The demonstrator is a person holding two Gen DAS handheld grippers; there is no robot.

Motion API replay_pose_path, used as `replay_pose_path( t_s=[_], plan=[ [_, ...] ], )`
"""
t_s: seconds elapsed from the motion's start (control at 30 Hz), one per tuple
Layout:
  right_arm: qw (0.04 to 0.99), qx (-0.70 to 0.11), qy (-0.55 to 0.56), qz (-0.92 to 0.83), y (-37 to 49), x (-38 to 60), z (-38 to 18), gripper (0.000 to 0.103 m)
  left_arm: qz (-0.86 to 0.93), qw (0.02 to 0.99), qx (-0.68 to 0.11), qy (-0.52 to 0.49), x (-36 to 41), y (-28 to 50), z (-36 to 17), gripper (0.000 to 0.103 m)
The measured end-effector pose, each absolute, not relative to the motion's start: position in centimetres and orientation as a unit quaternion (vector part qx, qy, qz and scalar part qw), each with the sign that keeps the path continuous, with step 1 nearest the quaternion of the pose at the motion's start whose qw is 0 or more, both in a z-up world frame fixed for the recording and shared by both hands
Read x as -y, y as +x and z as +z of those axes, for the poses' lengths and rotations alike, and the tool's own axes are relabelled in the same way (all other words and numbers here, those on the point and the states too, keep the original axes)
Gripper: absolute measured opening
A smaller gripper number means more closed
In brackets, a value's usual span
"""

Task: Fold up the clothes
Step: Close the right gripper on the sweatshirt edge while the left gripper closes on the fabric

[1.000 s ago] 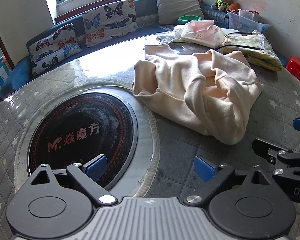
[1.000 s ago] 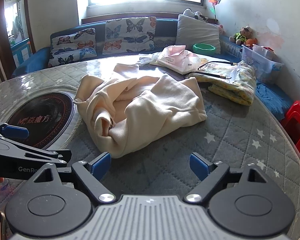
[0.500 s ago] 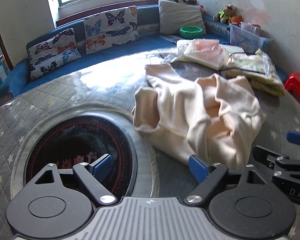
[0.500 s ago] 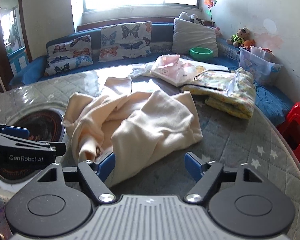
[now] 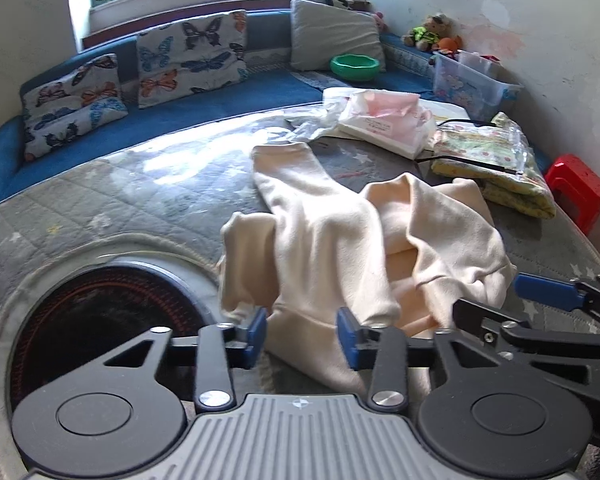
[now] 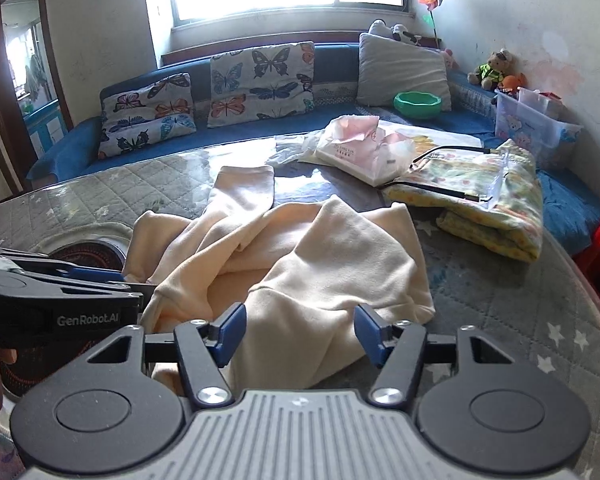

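A crumpled cream garment lies on the round table with the grey quilted cover, one sleeve stretched toward the sofa. My left gripper is open but narrowed, its blue pads on either side of the garment's near left edge. In the right wrist view the same garment fills the middle, and my right gripper is open with the near hem between its pads. The right gripper's fingers show at the right edge of the left wrist view. The left gripper's body shows at the left of the right wrist view.
A black round hob is set into the table at the left. A folded yellow floral blanket and a pink bag lie at the far right. Behind stand a blue sofa with butterfly cushions and a red stool.
Both grippers have moved forward onto the garment's near edge, and cloth now sits between their pads. The left jaws have narrowed a lot, the right jaws a little.
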State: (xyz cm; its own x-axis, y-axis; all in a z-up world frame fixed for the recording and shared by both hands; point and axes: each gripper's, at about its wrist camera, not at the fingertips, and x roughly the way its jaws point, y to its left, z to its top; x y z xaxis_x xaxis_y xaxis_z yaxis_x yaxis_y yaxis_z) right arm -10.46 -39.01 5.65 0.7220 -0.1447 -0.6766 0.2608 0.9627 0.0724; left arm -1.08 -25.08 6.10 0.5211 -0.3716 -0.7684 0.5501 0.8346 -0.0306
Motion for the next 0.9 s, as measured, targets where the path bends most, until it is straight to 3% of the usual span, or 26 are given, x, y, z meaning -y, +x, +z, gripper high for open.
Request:
replay_pose_path(
  t_s=[0.17,0.3,0.47,0.6,0.9],
  plan=[
    [0.924,-0.357,0.089,-0.106,-9.5,39.3,5.5,0.053,-0.283,0.855,-0.420,0.114,25.7,-0.3,5.1,0.011],
    [0.921,-0.364,0.091,-0.102,-8.5,39.5,5.1,0.048,-0.290,0.851,-0.423,0.113,25.4,-0.1,4.5,0.006],
    [0.918,-0.375,0.091,-0.095,-7.3,39.4,4.3,0.045,-0.293,0.849,-0.426,0.110,24.5,-0.2,4.0,0.002],
    [0.915,-0.383,0.088,-0.091,-6.6,39.4,3.5,0.035,-0.293,0.847,-0.431,0.104,24.0,0.0,3.9,0.002],
    [0.915,-0.382,0.094,-0.085,-5.2,39.7,3.7,0.037,-0.310,0.849,-0.420,0.088,24.6,0.4,5.7,0.008]
  ],
)
